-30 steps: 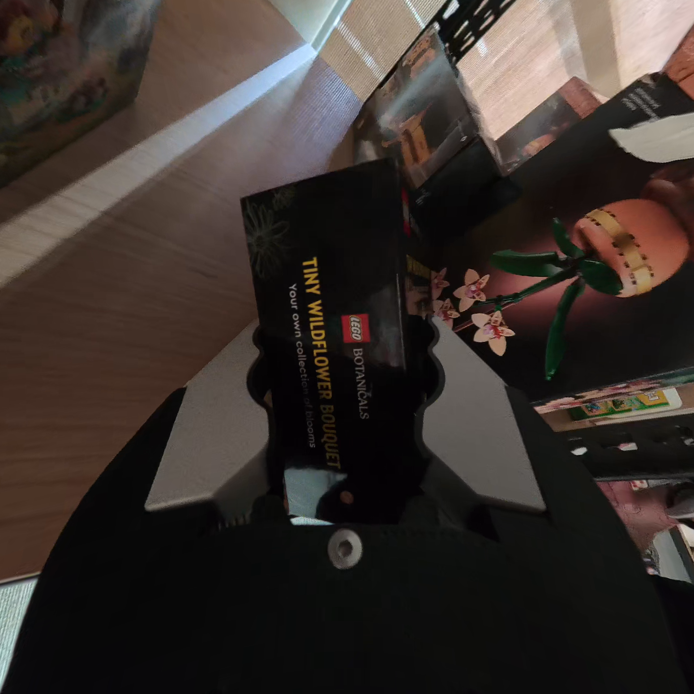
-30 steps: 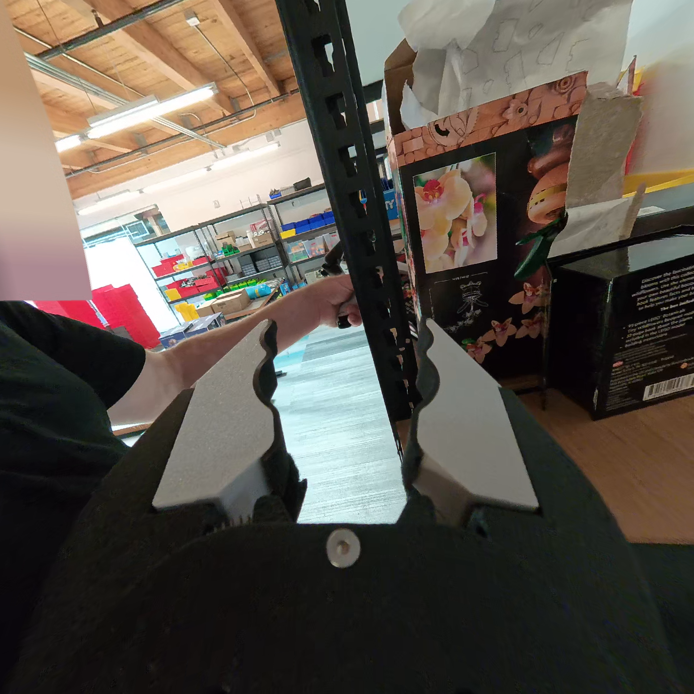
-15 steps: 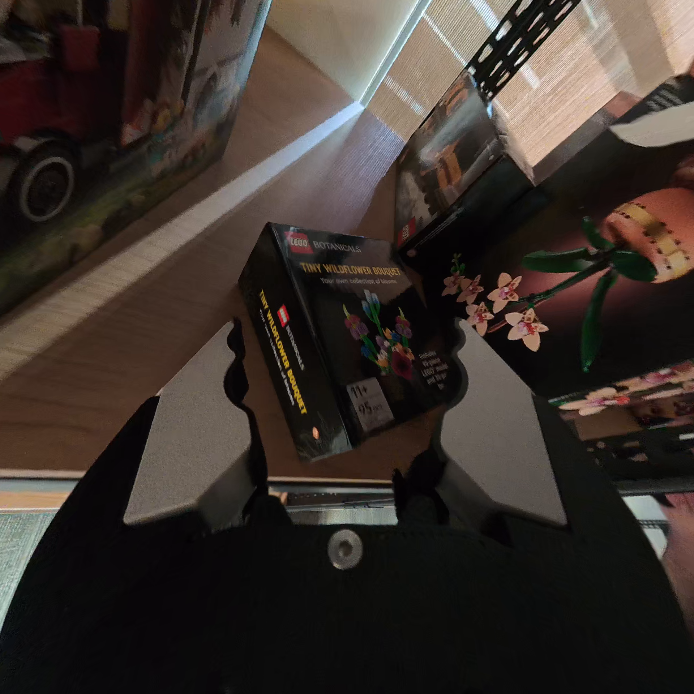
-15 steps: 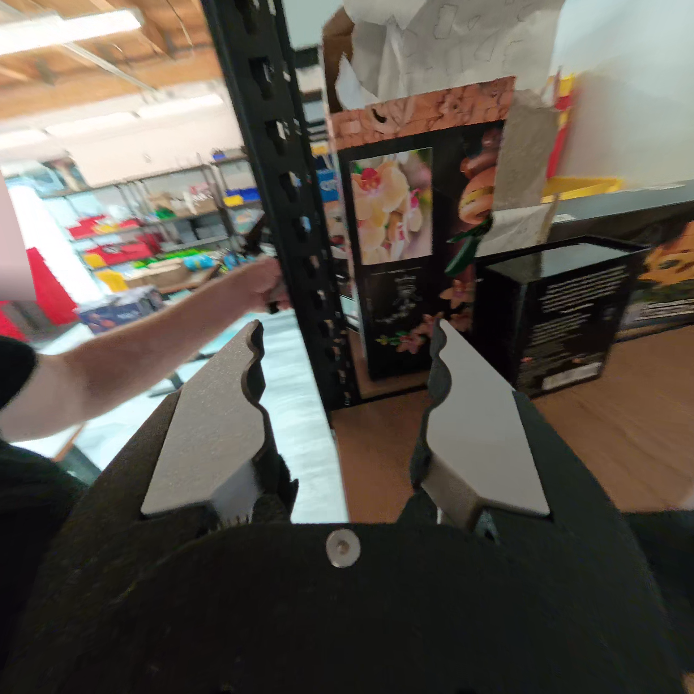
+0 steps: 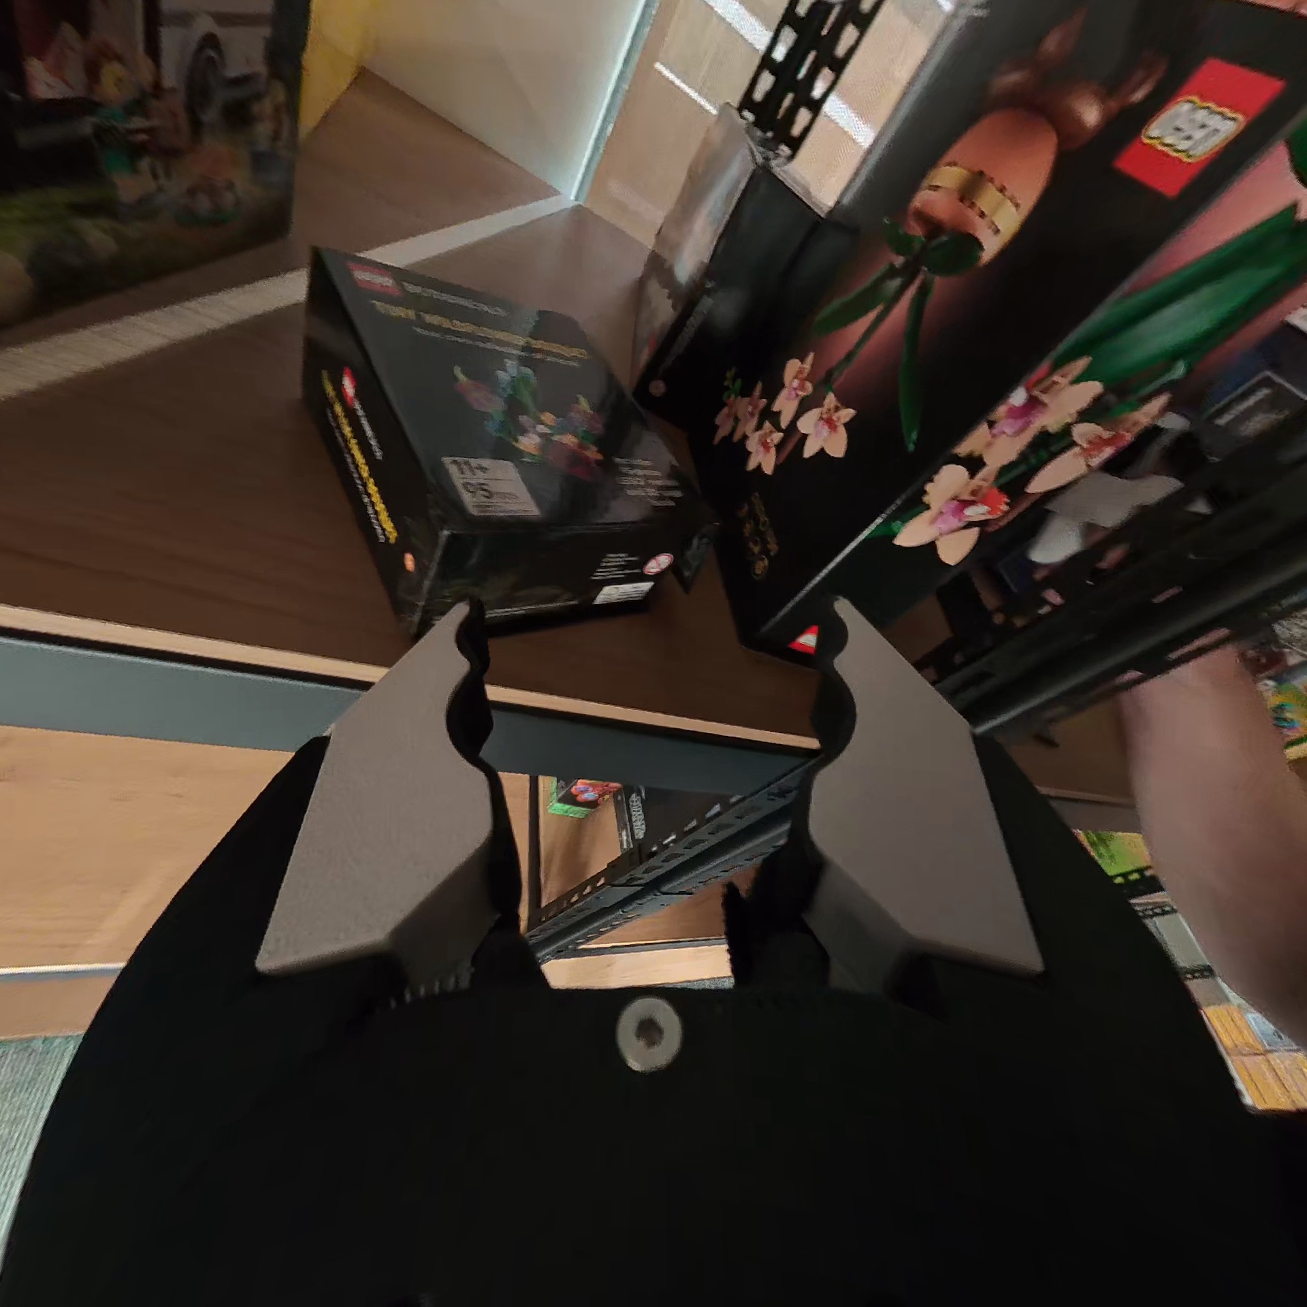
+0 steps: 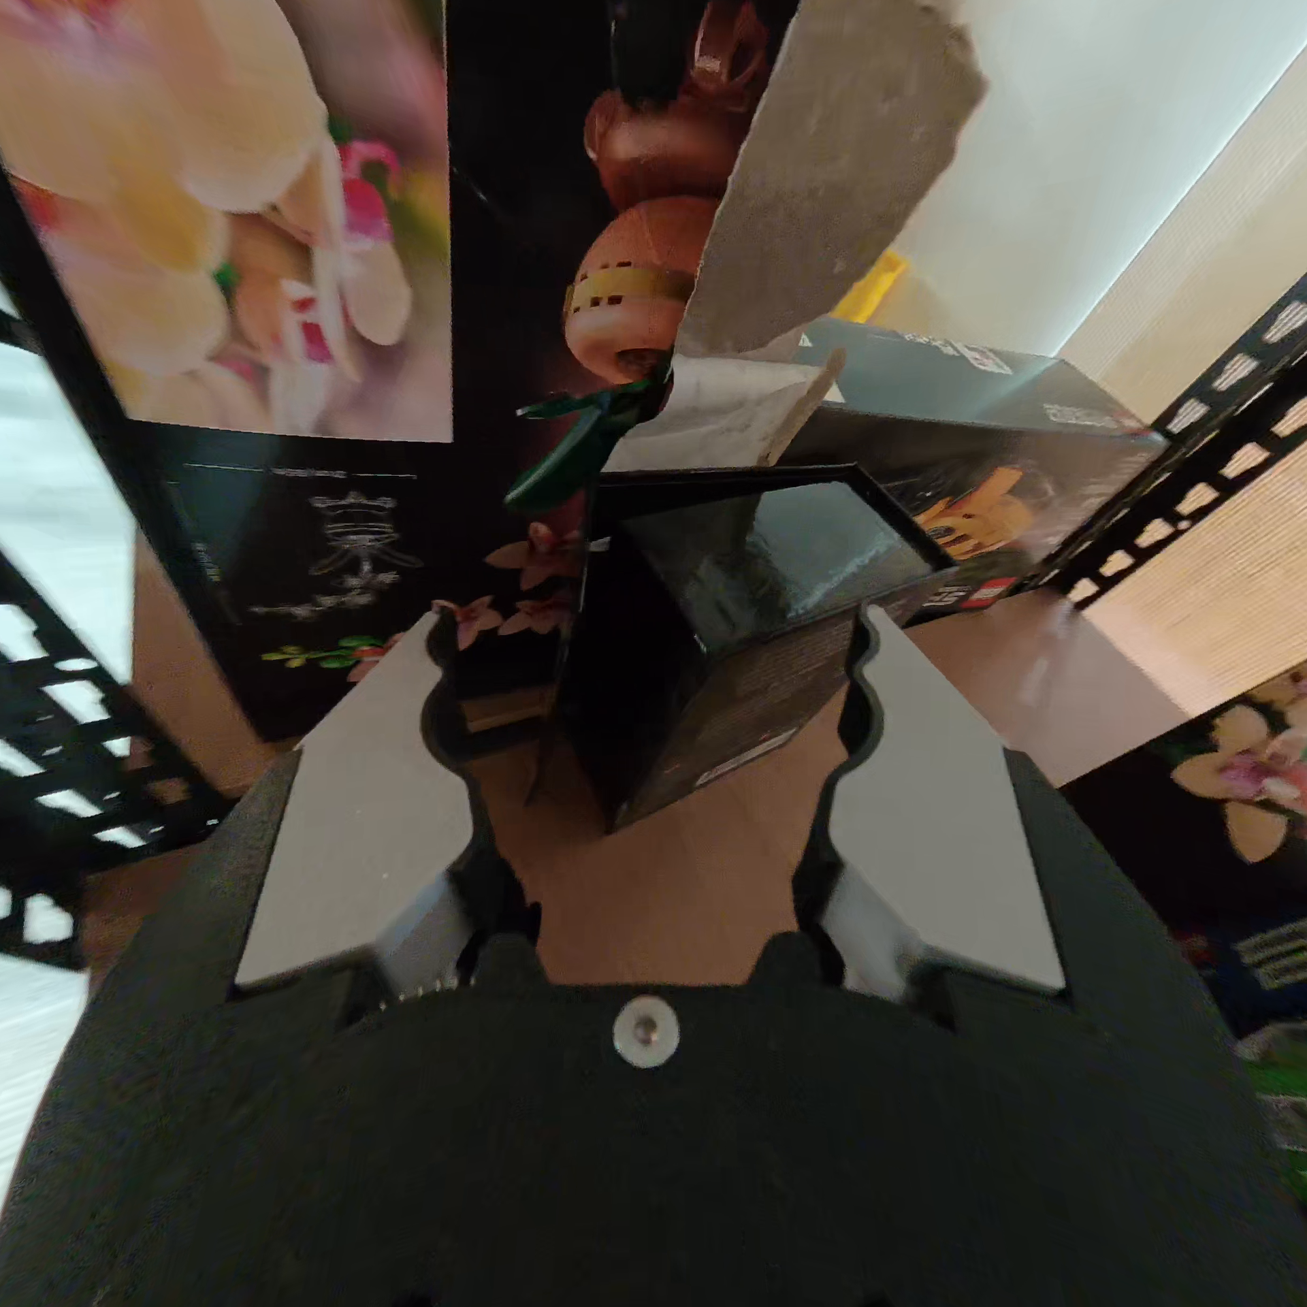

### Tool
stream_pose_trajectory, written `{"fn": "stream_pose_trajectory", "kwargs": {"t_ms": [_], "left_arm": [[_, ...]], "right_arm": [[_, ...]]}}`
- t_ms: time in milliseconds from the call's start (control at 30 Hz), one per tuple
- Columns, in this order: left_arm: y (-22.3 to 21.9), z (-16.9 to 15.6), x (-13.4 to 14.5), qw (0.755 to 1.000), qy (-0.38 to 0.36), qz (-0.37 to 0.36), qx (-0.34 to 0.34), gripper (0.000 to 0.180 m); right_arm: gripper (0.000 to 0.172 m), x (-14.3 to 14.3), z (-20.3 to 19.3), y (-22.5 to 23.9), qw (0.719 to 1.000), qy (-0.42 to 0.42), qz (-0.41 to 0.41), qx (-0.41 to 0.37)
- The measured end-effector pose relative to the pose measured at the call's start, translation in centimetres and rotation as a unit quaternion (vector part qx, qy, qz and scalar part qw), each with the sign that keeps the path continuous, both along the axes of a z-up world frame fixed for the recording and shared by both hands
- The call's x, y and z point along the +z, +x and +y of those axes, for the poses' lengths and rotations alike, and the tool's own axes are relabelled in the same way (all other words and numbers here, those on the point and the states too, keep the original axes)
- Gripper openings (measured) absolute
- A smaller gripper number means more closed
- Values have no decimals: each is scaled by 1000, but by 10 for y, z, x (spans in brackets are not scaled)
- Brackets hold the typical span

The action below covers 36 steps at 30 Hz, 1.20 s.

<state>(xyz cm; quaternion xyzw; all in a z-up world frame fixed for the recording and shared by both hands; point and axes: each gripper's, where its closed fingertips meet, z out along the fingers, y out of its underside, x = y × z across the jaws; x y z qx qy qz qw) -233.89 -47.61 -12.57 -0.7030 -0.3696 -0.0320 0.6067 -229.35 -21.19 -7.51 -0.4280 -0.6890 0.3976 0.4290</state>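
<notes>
Plainly, both claws gape empty: the left claw hangs low-centre just short of a small black flower box lying on the wooden shelf, while the right claw straddles (without touching) an upright black box mid-frame.

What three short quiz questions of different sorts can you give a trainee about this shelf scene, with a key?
1. True or false: the left gripper holds the small black box.
2. The small black box lies on: A) a wooden shelf B) the floor C) another box.
3. What flowers are printed on the tall box beside it?

Key:
1. False; the jaws stand open, short of the box.
2. A.
3. Pale orchids.
</notes>
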Motion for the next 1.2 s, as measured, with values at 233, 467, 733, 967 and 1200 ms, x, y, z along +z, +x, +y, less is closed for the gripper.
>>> {"fn": "stream_pose_trajectory", "kwargs": {"t_ms": [233,467,733,967,1200], "left_arm": [[25,9,6,999,19,18,-23,85],[37,15,3,998,28,29,-43,83],[48,31,-3,996,31,33,-74,82],[52,29,0,995,35,51,-77,81],[52,25,-7,995,48,39,-77,80]], "right_arm": [[51,-5,16,-13,997,73,9,-12],[30,-1,59,2,995,93,-22,20],[16,2,64,4,993,112,-19,19],[87,20,61,21,997,14,36,-74],[140,-23,44,-2,973,-122,29,-193]]}}
